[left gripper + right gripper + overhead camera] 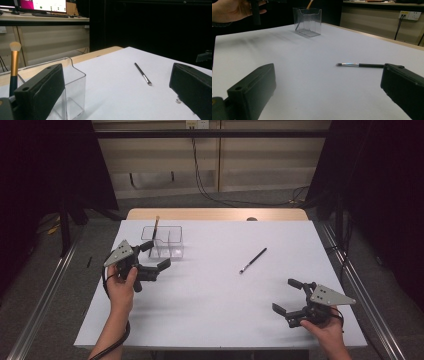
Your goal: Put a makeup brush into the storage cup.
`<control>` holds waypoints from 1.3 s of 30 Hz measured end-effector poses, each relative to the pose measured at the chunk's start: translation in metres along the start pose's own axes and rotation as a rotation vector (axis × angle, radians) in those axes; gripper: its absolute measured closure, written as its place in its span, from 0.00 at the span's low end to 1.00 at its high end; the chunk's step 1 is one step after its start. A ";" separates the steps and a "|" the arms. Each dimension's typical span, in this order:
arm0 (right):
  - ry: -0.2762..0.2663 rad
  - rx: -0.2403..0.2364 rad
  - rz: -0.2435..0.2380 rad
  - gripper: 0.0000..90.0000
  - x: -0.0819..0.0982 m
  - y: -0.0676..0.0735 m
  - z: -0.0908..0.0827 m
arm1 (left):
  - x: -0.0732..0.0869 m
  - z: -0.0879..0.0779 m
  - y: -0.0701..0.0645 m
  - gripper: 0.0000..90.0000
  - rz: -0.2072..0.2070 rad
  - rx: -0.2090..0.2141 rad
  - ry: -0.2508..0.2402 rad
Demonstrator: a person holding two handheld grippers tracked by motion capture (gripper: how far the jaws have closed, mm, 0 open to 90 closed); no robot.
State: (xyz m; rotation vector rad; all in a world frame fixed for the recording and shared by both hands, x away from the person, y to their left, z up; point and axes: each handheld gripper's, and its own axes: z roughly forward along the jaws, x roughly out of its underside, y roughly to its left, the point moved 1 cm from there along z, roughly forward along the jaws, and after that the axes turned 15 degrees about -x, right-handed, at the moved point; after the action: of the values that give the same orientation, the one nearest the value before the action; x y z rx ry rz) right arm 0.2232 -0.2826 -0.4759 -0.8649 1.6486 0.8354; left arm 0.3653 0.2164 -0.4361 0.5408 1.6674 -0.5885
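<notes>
The right gripper [289, 296] is held wide open and empty, low at the table's near right corner, seemingly aimed at the slim black make-up brush with a silver ferrule [253, 260] lying flat mid-table. The left gripper [156, 254], equally open and empty, is kept just beside the clear plastic 2-compartment organiser [176, 251], where 1 gold-handled brush [155, 228] stands upright. No legible writing is seen.

No legible text, label, brand, number or sign appears in any view. The monitor [41, 5] at the upper left of the left gripper view shows a pink block and small coloured dots on a white screen, too small to read. The wall socket [411, 15] at the upper right of the right gripper view carries no readable marking.
</notes>
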 end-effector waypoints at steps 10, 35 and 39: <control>-0.005 0.005 -0.002 0.00 -0.001 0.001 0.000 | 0.003 -0.009 -0.004 0.00 0.003 0.004 0.007; -0.014 0.029 0.005 0.00 -0.001 0.000 -0.002 | 0.008 -0.035 -0.013 0.00 0.000 0.008 -0.001; -0.015 0.029 0.007 0.00 -0.001 0.000 -0.002 | 0.010 -0.039 -0.014 0.00 0.003 0.009 0.002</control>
State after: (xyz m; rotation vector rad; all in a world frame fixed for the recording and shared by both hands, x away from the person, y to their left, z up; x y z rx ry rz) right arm 0.2227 -0.2839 -0.4745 -0.8311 1.6477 0.8196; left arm 0.3250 0.2311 -0.4392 0.5511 1.6666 -0.5938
